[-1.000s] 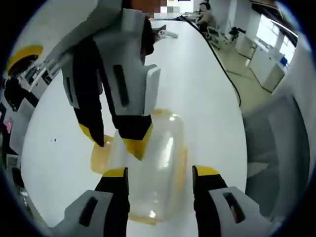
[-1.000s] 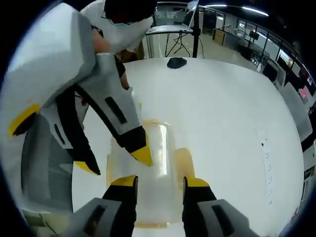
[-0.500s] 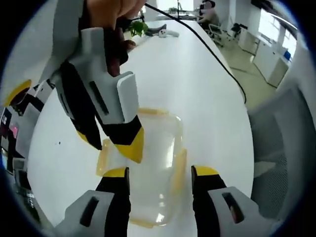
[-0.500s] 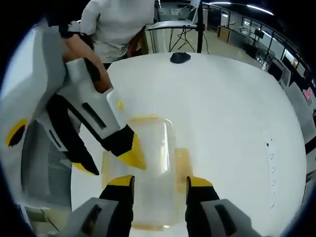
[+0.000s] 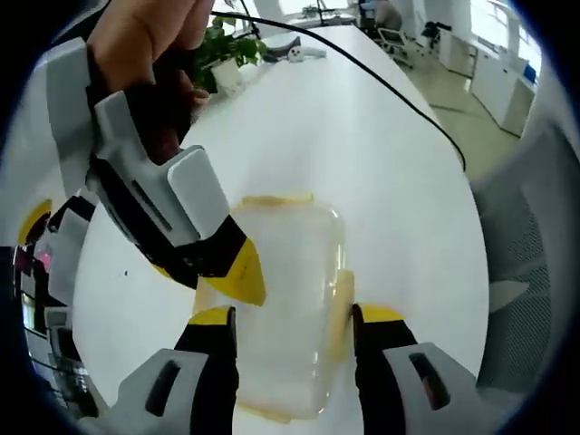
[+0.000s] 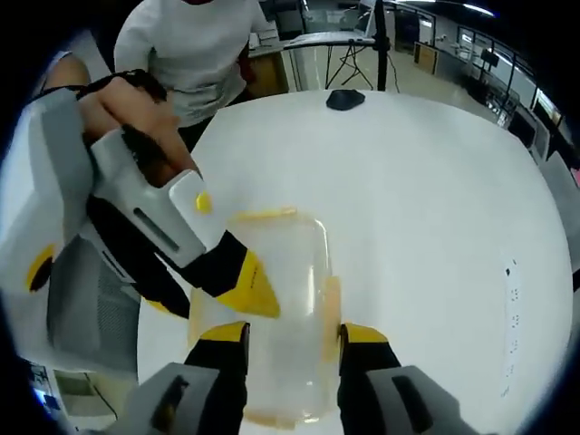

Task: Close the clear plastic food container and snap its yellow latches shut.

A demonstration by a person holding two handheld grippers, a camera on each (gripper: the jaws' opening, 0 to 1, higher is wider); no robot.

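Clear container [image 5: 285,299] lies on white table [image 5: 362,145], lid on, between the parted jaws of left gripper [image 5: 292,328]; jaws not clamping. Right gripper [image 6: 283,337] likewise spread, straddling container [image 6: 276,308]. Yellow latch [image 5: 340,299] along one side. Hand [image 6: 136,104] holds left gripper.

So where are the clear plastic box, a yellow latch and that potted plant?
clear plastic food container [image 5: 285,272], left gripper view, lid centre
yellow latch [image 5: 340,304], left gripper view, mid-strip
green potted plant [image 5: 227,56], left gripper view, leaves
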